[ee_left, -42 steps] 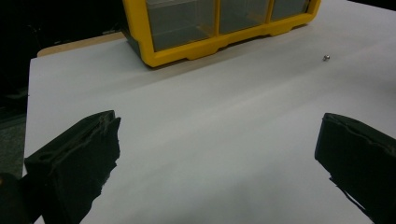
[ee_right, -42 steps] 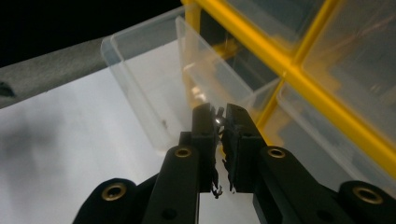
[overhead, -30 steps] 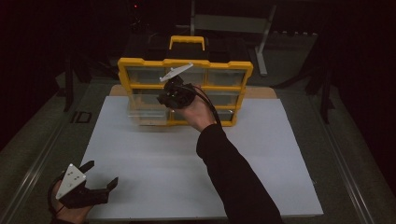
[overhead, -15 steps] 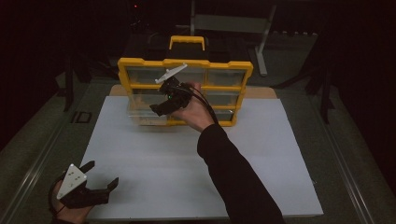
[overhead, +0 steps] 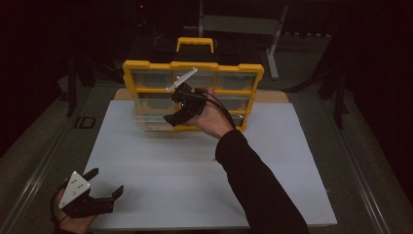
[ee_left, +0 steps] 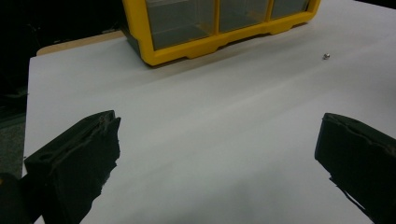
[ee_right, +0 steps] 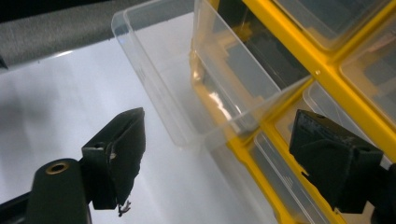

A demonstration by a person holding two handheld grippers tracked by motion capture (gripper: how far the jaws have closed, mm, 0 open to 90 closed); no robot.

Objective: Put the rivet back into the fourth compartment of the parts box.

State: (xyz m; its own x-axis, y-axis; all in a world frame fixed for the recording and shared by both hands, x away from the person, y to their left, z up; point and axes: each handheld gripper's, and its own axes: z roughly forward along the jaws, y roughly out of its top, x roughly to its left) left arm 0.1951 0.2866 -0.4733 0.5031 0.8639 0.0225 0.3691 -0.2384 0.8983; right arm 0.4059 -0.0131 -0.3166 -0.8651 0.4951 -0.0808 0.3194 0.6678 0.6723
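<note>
A yellow organizer (overhead: 192, 66) with clear drawers stands upright at the back of the white table top (overhead: 195, 175). One clear, empty-looking drawer (ee_right: 187, 79) at its lower left sticks out of the frame; in the high view the drawer (overhead: 146, 122) juts toward me. My right gripper (overhead: 176, 116) hangs just in front of it, open, jaws on either side of the drawer's corner without touching. In its own view the right gripper (ee_right: 219, 123) holds nothing. My left gripper (overhead: 106, 181) rests open at the near left corner; the left gripper (ee_left: 218, 122) faces bare white surface.
A small metallic bit (ee_left: 327, 56) lies on the white surface near the organizer's front. A black case with a yellow handle (overhead: 195, 43) sits behind the organizer. Dark floor surrounds the table, and its near left edge is close to my left hand.
My right gripper has drawn back a little from the organizer and dropped lower, toward the pulled-out drawer. The left gripper has stayed in place.
</note>
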